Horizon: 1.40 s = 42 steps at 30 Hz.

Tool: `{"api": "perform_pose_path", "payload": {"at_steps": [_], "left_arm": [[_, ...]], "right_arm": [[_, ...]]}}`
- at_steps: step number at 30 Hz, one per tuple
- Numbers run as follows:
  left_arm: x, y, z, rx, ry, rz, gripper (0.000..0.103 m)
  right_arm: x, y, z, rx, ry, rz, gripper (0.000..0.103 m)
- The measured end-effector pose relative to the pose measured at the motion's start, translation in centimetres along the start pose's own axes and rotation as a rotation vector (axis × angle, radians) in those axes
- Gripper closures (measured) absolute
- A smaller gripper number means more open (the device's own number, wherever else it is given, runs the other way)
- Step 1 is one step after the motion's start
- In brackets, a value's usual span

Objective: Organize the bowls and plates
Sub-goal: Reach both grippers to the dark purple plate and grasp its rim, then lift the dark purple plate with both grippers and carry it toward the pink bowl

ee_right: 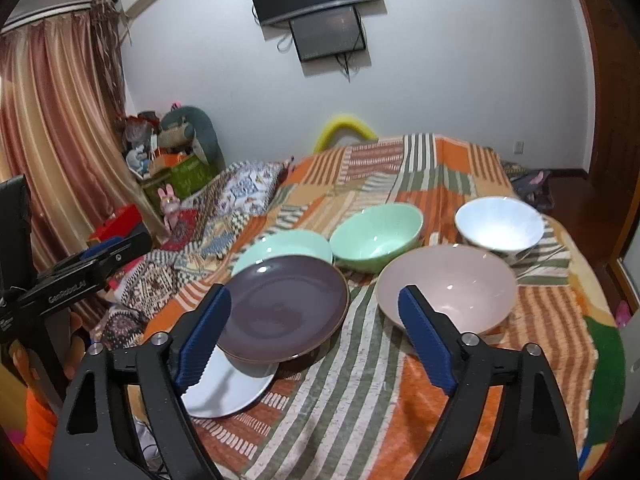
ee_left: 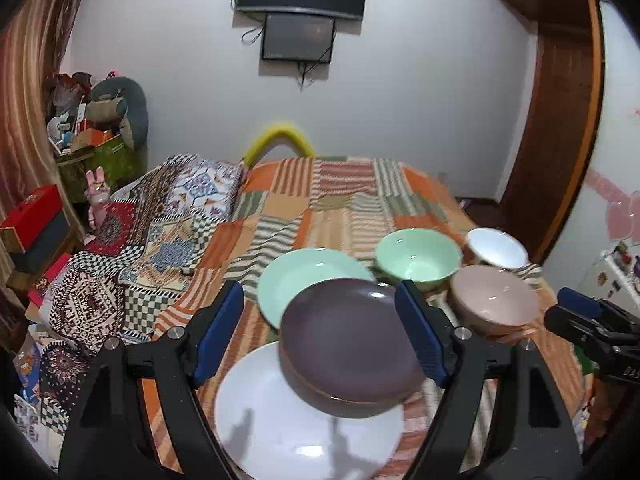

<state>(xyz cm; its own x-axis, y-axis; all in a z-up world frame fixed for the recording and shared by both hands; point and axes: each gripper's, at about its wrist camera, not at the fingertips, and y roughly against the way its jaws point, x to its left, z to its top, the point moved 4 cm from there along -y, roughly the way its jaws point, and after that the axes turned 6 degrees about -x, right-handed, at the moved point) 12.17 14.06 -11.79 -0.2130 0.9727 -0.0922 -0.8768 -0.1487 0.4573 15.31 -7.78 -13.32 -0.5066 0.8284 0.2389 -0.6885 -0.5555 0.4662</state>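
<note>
A dark purple plate [ee_left: 348,340] rests partly on a white plate [ee_left: 288,436], with a mint green plate [ee_left: 296,280] behind it. A green bowl [ee_left: 418,256], a white bowl [ee_left: 496,246] and a pink bowl [ee_left: 494,300] stand to the right. My left gripper [ee_left: 320,332] is open above the plates, empty. My right gripper [ee_right: 314,336] is open and empty, between the purple plate [ee_right: 284,308] and the pink bowl [ee_right: 448,288]. The right wrist view also has the white plate [ee_right: 232,388], green plate [ee_right: 284,246], green bowl [ee_right: 378,236] and white bowl [ee_right: 500,224].
All dishes sit on a bed with an orange striped patchwork cover [ee_right: 400,392]. A patterned blanket [ee_left: 132,256] lies bunched at the left. Boxes and toys [ee_left: 92,136] crowd the far left corner. The right gripper's body [ee_left: 592,324] shows at the right edge.
</note>
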Motion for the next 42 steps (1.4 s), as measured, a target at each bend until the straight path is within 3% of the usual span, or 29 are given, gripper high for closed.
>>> {"api": "perform_pose_path", "payload": {"at_steps": [5, 15, 20, 24, 34, 42], "left_arm": [[1.7, -3.8, -1.1, 0.076, 0.002, 0.010, 0.029], [4.2, -10.7, -3.9, 0.251, 0.009, 0.002, 0.056], [4.6, -13.1, -4.8, 0.300, 0.025, -0.032, 0.065], [4.6, -14.3, -5.1, 0.322, 0.019, -0.054, 0.069], [4.9, -16.7, -6.1, 0.388, 0.021, -0.113, 0.083], [5.0, -17.7, -6.6, 0.418, 0.045, -0.151, 0.084]], "right_arm": [[0.0, -2.8, -0.9, 0.070, -0.006, -0.001, 0.034], [-1.0, -7.7, -4.1, 0.231, -0.056, -0.019, 0.059], [-1.9, -9.1, -5.0, 0.275, -0.089, -0.043, 0.066], [-2.3, -10.0, -5.4, 0.294, -0.107, -0.050, 0.079], [-2.1, -11.2, -5.9, 0.331, -0.128, -0.041, 0.080], [-2.0, -12.1, -5.8, 0.341, -0.132, -0.039, 0.080]]}}
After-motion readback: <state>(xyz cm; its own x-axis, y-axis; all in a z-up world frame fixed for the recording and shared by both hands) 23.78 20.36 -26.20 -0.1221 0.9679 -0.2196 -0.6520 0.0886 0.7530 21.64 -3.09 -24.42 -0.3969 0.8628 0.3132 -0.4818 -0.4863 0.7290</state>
